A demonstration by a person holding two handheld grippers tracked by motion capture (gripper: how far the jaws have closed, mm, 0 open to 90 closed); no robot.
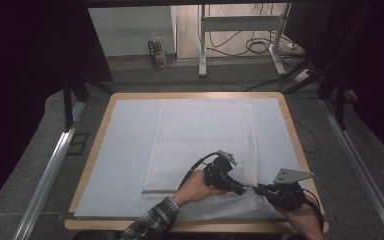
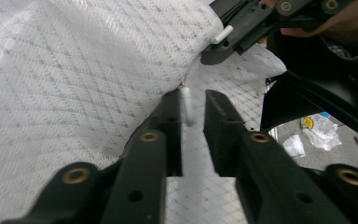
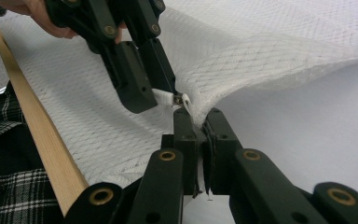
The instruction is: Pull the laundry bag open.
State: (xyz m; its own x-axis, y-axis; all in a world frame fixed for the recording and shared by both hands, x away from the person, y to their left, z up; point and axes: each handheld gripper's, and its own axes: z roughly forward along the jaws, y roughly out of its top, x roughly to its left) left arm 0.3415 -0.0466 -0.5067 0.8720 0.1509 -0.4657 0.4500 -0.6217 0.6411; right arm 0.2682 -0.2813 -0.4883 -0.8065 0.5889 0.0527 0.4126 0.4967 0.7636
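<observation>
A white mesh bag (image 1: 205, 135) lies flat on the pale mat (image 1: 125, 150), its near right corner lifted. My left gripper (image 1: 244, 191) is at that corner, and in the left gripper view (image 2: 192, 100) its jaws are shut on a small white zipper pull (image 2: 185, 105). From the right gripper view, the left gripper (image 3: 161, 95) holds that pull (image 3: 164, 97) just above my own jaws. My right gripper (image 1: 256, 189) meets it tip to tip. It is shut (image 3: 199, 116) on the mesh bag (image 3: 261, 51) right beside the pull, raising a ridge of fabric.
The wooden table rim (image 1: 190, 226) runs close under both hands, with a plaid sleeve (image 1: 150, 222) over it. Beyond the far edge are a metal desk frame (image 1: 202, 45), floor cables (image 1: 257, 47) and a small carton (image 1: 156, 54). Metal rails (image 1: 50, 170) flank the table.
</observation>
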